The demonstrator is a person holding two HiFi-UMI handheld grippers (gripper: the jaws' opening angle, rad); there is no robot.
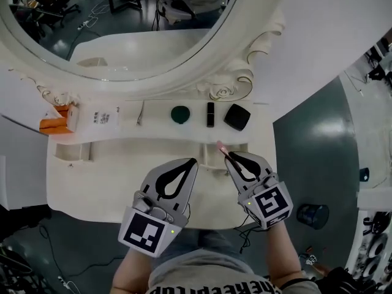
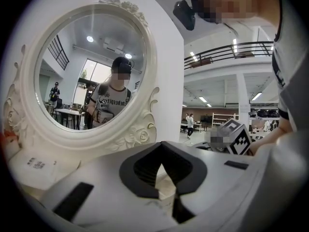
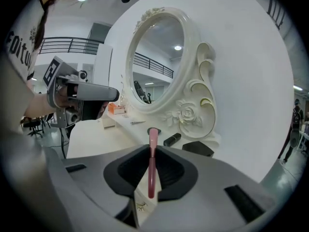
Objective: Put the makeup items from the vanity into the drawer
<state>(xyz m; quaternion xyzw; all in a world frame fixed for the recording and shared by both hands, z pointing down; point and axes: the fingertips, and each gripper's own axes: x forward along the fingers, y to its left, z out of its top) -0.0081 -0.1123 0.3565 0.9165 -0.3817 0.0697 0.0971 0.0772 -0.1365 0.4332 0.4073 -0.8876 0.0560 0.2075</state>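
The right tongs (image 1: 233, 157) are clenched on a slender pink makeup stick (image 3: 152, 164), pinched along its lower half. Its tip pokes forward past the jaw ends toward the back of the white vanity surface (image 1: 116, 185). The left tongs (image 1: 192, 162) are pressed together on nothing and hang just beside the right pair, over the front of the surface.

The step in hand looks like carrying the stick to the drawer. Through the gap under the right jaws shows a white panel with a small gilt pull (image 3: 142, 200), which I take to be the drawer front. It sits directly below and close to the stick. I cannot tell from here whether it is pulled open.

To do this well, keep the grip firm until the stick is low over the drawer's cavity. Tilt it flat so that it lies down rather than rolls, and only then ease the jaws apart. The free left pair could steady or open the drawer.

On the raised shelf, well beyond the tips, wait a dark green round compact (image 1: 180, 114), a black lipstick tube (image 1: 211, 114) and a black square compact (image 1: 236, 117).
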